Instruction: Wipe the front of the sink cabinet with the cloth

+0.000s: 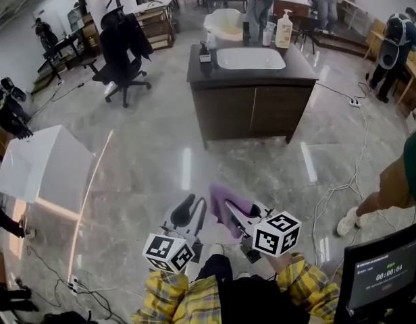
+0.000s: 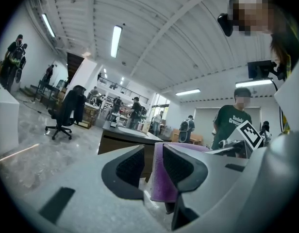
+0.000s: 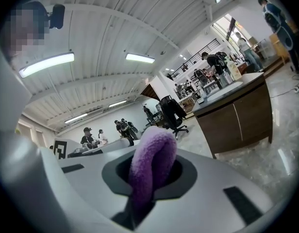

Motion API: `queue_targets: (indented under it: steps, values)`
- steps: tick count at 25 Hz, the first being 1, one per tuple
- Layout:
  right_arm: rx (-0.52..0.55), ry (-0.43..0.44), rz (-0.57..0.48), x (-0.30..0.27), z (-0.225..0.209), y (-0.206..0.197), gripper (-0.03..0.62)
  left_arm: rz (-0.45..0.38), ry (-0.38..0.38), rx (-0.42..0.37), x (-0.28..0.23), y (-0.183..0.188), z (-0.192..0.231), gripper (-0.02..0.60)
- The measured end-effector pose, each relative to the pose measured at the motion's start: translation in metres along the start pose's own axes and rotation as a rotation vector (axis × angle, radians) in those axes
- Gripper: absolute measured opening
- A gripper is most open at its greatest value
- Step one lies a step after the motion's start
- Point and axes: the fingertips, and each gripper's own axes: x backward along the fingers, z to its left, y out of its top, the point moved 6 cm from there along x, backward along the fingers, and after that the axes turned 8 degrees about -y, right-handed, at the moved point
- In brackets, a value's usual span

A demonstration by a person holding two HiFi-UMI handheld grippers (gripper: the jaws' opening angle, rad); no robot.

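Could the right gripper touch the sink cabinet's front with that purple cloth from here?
Probably not: the right gripper, shut on the cloth, hangs well short of the cabinet front, with bare floor between.

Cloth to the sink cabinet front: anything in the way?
Nothing visible. The purple cloth, clamped in the right gripper, faces the sink cabinet across bare floor. The office chair stands off left and the cables lie right, both outside that line.

Glossy floor (image 1: 161,160): sink cabinet (image 1: 252,113), chair (image 1: 123,49)
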Motion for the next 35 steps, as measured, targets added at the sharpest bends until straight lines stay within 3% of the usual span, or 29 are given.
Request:
queue_targets:
  steps: [16,28,35]
  values:
    - [-0.012,-0.079,-0.02,-0.114,-0.017,0.036,0.041,0.045,-0.093,0.005,-0.056,0.031,0.113,0.109]
    - [0.011,-0.119,-0.022,-0.159,-0.029,0.052,0.041,0.05,-0.107,0.003,-0.08,0.036,0.162,0.109]
    - [0.021,-0.112,-0.03,-0.18,-0.059,0.067,0.041,0.037,-0.093,-0.017,-0.112,0.041,0.176,0.109]
